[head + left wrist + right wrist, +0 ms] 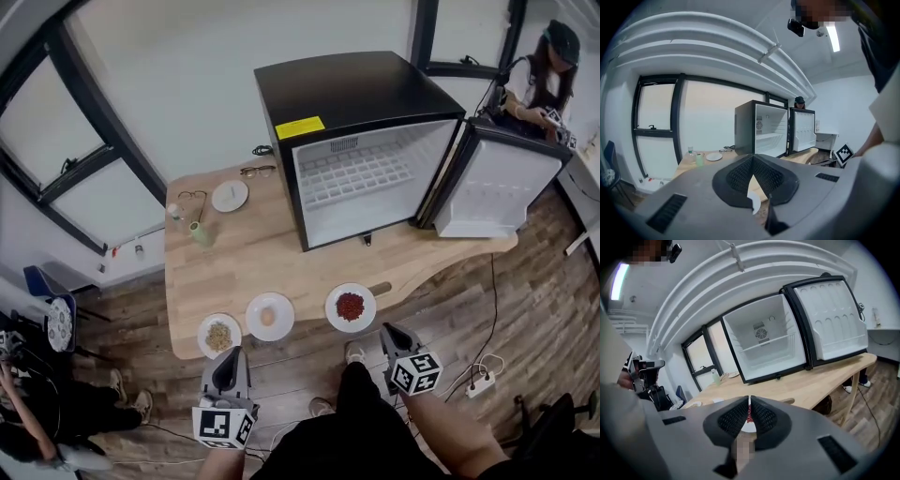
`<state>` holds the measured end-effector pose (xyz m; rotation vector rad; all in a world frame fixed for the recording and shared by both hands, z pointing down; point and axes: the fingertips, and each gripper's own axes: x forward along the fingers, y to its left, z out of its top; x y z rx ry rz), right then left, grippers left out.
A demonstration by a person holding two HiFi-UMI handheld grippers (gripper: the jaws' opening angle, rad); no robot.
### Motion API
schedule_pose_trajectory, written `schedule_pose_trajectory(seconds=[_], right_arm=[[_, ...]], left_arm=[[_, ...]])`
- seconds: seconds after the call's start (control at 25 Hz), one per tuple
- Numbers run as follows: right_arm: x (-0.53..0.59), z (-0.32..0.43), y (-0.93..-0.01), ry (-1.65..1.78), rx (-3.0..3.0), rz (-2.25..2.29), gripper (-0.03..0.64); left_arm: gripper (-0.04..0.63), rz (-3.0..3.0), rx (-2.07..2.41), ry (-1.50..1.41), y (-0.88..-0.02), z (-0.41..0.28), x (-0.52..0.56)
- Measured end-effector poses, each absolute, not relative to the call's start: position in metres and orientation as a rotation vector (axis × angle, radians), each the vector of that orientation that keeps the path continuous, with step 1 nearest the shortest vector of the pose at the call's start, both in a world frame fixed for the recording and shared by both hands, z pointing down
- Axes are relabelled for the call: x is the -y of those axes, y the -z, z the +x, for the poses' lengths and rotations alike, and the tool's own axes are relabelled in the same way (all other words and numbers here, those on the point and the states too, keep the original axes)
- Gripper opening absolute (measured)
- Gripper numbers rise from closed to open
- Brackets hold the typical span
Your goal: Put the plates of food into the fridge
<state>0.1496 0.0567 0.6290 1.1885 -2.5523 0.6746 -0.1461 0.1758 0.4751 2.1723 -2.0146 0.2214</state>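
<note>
Presently the table [272,258] carries a small black fridge [352,89] at its far side. Its door [497,187] is swung wide to the right, and the white interior and its single wire shelf [352,173] are bare. None of the food has gone in yet: three plates sit in a row along the near edge. They are a plate of red food [350,307] on the right, a plate with a pale round item [269,316] in the middle and a plate of tan food [219,335] on the left. The right gripper [390,331] sits at the near table edge with its jaws pressed together on nothing. The red plate lies just beyond its tip and slightly to the left, and the red food shows through the slit between its jaws in its own view. The left gripper [230,363] is likewise closed and empty, pointing at the tan plate close ahead of it. In my judgement the right gripper is better placed for the red plate, since the fridge opening lies almost straight beyond it. Its jaws must part before the near rim can be taken.
</note>
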Motion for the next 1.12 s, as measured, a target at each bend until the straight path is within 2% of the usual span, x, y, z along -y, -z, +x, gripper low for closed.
schedule_pose_trajectory(seconds=[0.36, 0.4, 0.52, 0.72, 1.08, 1.12], right_arm=[[-0.041, 0.147, -0.701, -1.042, 2.494, 1.175, 0.033], [-0.04, 0.145, -0.703, -1.07, 2.494, 1.168, 0.046], [-0.034, 0.143, -0.716, -1.177, 2.471, 1.149, 0.16], [-0.028, 0.143, -0.741, -1.366, 2.399, 1.136, 0.216], [-0.021, 0.123, -0.769, -1.585, 2.292, 1.038, 0.221], [-0.021, 0.119, -0.77, -1.585, 2.29, 1.016, 0.198]], left_arm=[[0.003, 2.112, 1.985, -0.318, -0.494, -0.152, -0.155], [0.003, 2.109, 1.982, -0.324, -0.496, -0.15, -0.152], [0.003, 2.116, 1.968, -0.338, -0.499, -0.142, -0.14], [0.003, 2.101, 1.961, -0.354, -0.504, -0.135, -0.128], [0.003, 2.102, 1.983, -0.467, -0.504, -0.139, -0.122], [0.003, 2.103, 1.982, -0.484, -0.503, -0.138, -0.12]])
